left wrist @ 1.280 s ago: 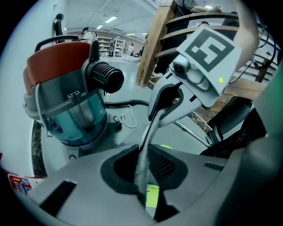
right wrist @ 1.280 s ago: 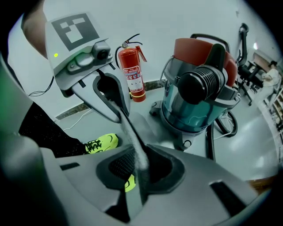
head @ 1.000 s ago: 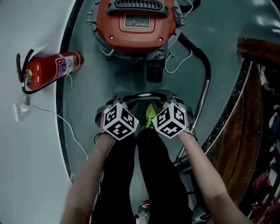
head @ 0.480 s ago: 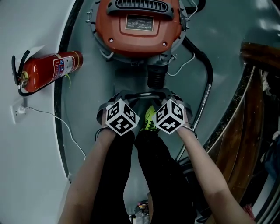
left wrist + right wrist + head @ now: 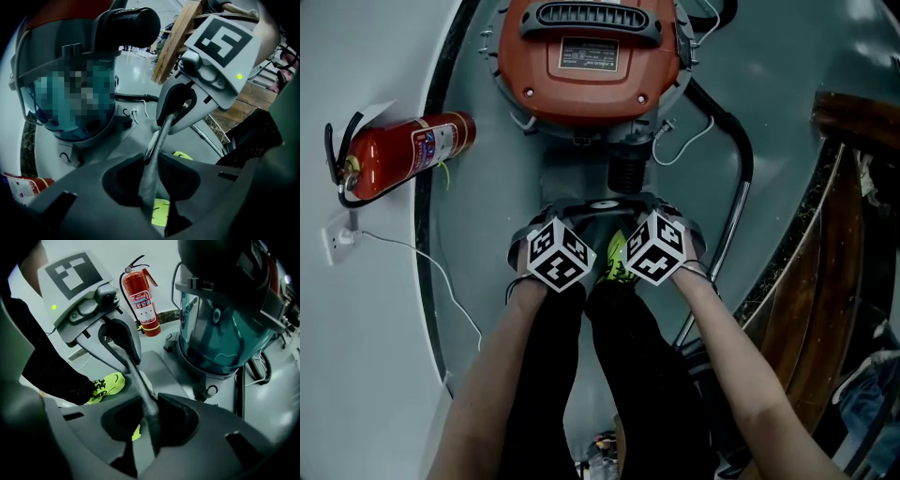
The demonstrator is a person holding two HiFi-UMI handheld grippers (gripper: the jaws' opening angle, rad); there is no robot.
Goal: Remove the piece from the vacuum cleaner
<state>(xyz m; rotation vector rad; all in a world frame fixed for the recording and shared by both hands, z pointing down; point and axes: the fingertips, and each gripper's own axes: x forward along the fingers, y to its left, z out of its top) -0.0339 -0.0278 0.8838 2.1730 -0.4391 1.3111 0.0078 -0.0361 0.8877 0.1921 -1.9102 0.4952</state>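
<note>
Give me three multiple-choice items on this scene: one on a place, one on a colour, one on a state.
1. In the head view, the fire extinguisher is:
A) left of the vacuum cleaner
B) right of it
C) on top of it

2. The vacuum cleaner's top is:
A) white
B) orange-red
C) green

3. The grey piece is:
A) lying loose, untouched
B) standing on the vacuum cleaner's top
C) gripped by the left hand-held gripper and the right hand-held gripper

Answers:
1 A: the head view shows it at the vacuum cleaner's left.
2 B: the head view shows the top as orange-red.
3 C: each gripper view shows the piece between that gripper's pads, running across to the other gripper's jaws. The left one's jaws have just been opening slightly.
</note>
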